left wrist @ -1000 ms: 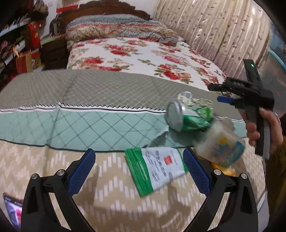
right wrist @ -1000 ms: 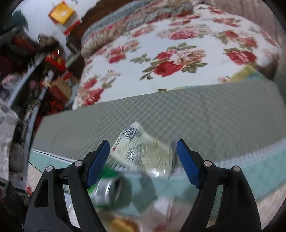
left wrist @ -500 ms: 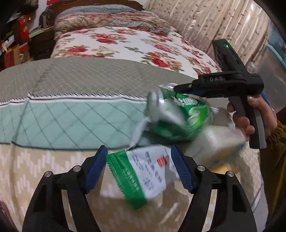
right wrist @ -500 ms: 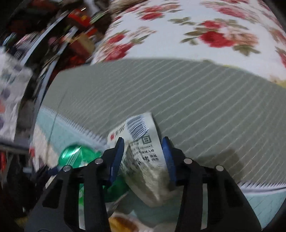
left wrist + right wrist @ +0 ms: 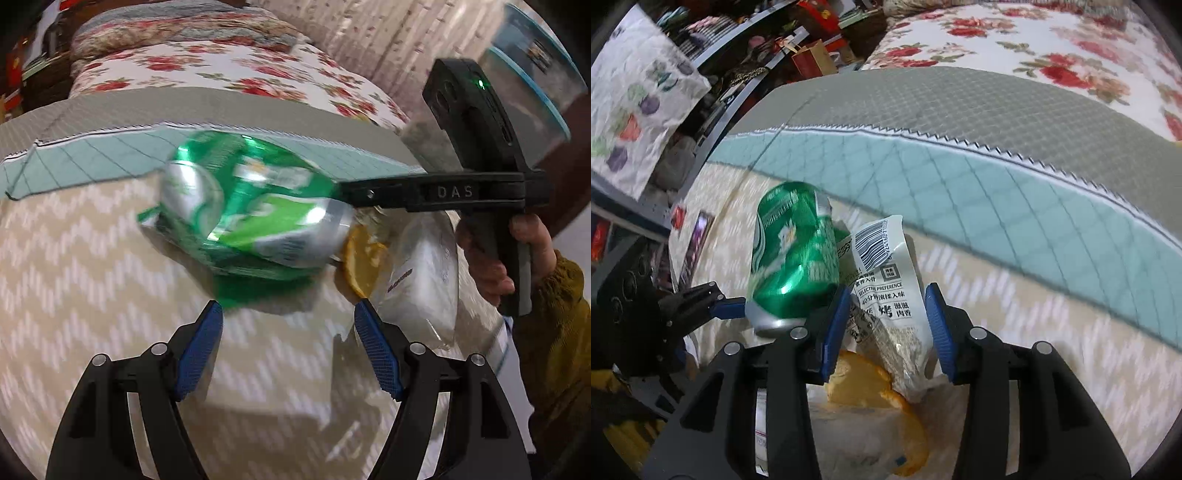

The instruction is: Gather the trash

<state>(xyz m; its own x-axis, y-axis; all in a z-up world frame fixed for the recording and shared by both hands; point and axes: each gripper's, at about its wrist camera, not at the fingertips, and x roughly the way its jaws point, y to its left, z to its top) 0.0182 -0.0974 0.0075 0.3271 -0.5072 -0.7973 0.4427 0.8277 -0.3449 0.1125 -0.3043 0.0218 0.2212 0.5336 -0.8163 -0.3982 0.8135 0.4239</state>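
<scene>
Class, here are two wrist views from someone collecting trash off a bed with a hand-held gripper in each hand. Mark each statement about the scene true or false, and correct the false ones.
1. The green can lies on its side on the bed. True.
2. A white wrapper with a barcode sits between the fingers of the right hand-held gripper. True.
3. The bedspread further back is plain blue. False: it is white with red flowers.
4. The left hand-held gripper is clamped on the can. False: its jaws are opening and nothing shows between them; the can lies beyond the fingertips.
5. A yellow-orange piece lies beneath the wrapper. True.
</scene>
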